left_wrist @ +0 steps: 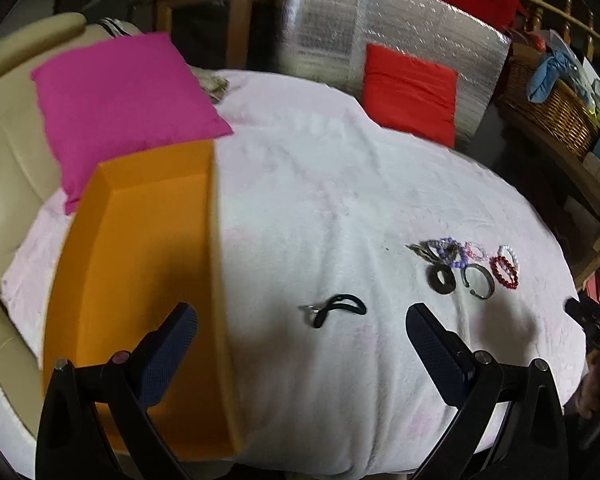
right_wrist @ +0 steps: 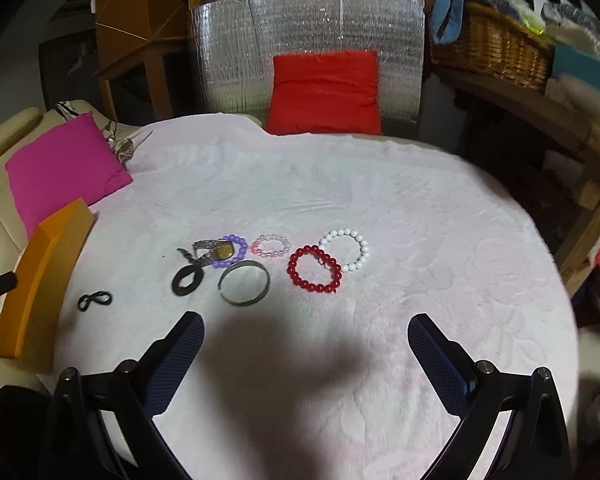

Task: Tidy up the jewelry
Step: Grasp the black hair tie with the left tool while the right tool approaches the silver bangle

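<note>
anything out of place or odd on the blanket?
One stray: the black hair tie lies apart from the jewelry cluster, near the orange box. In the cluster, the watch overlaps the purple bead bracelet. No damage shows.

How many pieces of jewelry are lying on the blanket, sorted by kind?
Beaded bracelets: 4 (red, white, pink, purple)
Metal bangle: 1
Wristwatch: 1
Dark flat ring: 1
Black loop piece: 1
Total: 8
</note>
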`<state>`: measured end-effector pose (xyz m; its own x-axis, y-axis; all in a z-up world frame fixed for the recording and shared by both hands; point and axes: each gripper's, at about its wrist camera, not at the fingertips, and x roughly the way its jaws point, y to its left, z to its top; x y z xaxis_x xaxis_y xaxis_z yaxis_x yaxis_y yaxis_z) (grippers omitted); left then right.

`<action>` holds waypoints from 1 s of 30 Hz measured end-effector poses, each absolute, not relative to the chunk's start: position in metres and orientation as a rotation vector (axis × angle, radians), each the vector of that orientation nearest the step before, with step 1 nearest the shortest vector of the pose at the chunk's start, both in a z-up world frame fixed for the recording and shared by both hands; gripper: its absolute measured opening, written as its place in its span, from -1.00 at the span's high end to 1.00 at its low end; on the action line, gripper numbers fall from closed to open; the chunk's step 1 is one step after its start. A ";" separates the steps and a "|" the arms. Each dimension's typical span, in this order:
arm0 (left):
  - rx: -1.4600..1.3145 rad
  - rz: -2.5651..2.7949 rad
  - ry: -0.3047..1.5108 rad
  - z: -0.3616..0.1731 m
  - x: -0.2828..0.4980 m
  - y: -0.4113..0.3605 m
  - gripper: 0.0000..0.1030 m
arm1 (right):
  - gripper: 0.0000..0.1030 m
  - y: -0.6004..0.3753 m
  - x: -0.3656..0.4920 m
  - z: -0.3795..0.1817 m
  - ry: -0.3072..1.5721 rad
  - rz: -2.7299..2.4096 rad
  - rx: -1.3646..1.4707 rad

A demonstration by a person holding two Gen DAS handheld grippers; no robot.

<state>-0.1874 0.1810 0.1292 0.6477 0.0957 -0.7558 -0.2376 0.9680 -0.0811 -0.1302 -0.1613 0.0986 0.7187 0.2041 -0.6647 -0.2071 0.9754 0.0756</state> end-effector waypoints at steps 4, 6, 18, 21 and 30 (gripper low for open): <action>-0.081 0.178 0.935 0.103 -0.150 0.154 -1.00 | -1.00 -0.178 -0.106 0.076 0.736 0.263 0.105; -0.057 0.152 0.983 0.086 -0.132 0.145 -1.00 | -0.99 -0.190 -0.095 0.062 0.788 0.226 0.157; -0.028 0.055 1.077 0.023 -0.088 0.137 -0.25 | -0.63 -0.207 -0.076 0.048 0.885 0.261 0.231; -0.027 0.028 1.054 0.024 -0.088 0.136 0.21 | -0.41 -0.188 -0.072 0.043 0.917 0.311 0.211; -0.096 -0.060 0.958 0.034 -0.098 0.133 0.75 | -0.12 -0.122 -0.060 0.032 0.948 0.360 0.129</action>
